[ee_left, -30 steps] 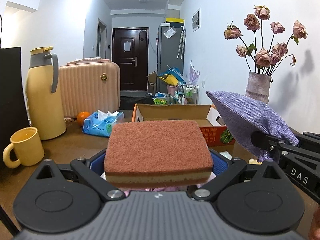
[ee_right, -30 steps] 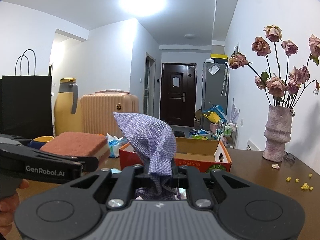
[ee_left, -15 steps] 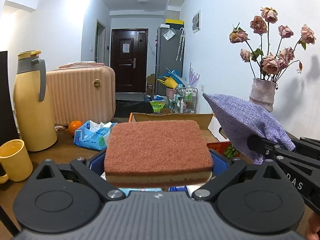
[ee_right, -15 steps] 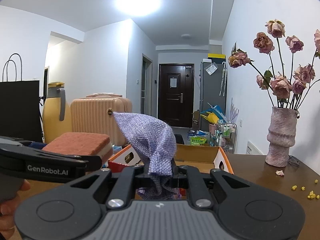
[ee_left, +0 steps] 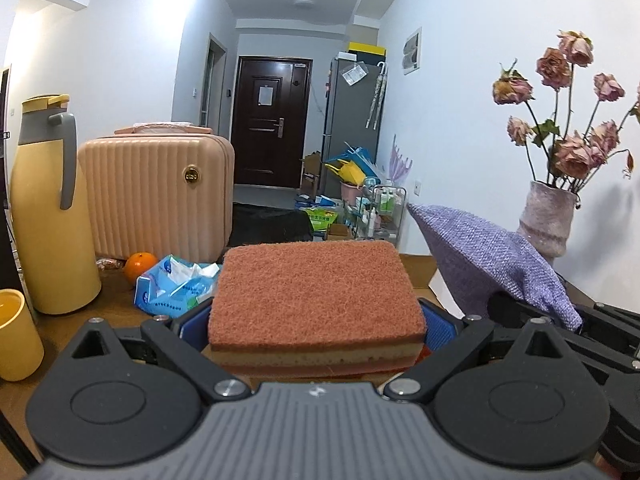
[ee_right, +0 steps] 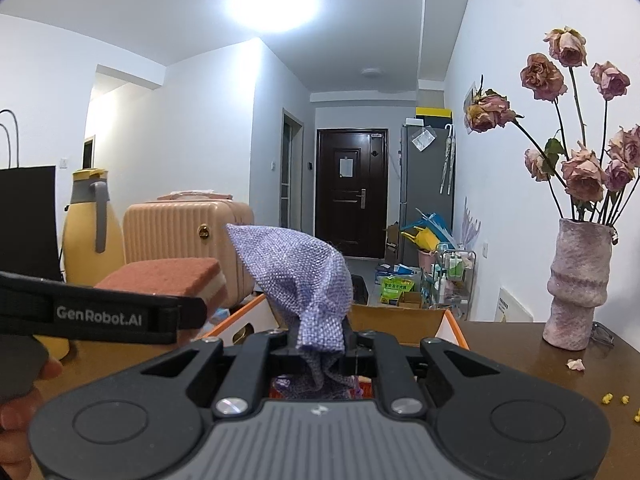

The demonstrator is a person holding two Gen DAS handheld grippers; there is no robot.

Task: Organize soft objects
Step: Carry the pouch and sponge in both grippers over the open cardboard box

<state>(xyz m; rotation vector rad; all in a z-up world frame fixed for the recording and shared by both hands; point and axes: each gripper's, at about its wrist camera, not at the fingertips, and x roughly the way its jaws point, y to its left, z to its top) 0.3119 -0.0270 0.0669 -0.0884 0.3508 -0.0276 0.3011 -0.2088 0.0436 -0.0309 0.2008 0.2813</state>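
My left gripper (ee_left: 316, 320) is shut on a rust-red sponge (ee_left: 316, 304) with a yellow middle layer. The sponge lies flat between the blue pads (ee_left: 438, 328). My right gripper (ee_right: 320, 344) is shut on the bunched neck of a purple woven pouch (ee_right: 296, 268), whose body points up and left. In the left wrist view the pouch (ee_left: 492, 256) hangs just right of the sponge. Both are held in the air over an open orange cardboard box (ee_right: 400, 316) on the brown table (ee_right: 520, 356). The box's inside is mostly hidden.
On the table at left stand a yellow thermos (ee_left: 44, 216), a yellow mug (ee_left: 16, 340), a pink suitcase (ee_left: 160, 192), an orange (ee_left: 140, 266) and a blue tissue pack (ee_left: 176, 288). A vase of dried roses (ee_right: 580, 284) stands at right. A hand (ee_right: 20, 420) grips the left tool.
Both grippers have moved forward together with the sponge and the pouch still held. The box has slid beneath them, and the thermos and mug have drifted left.
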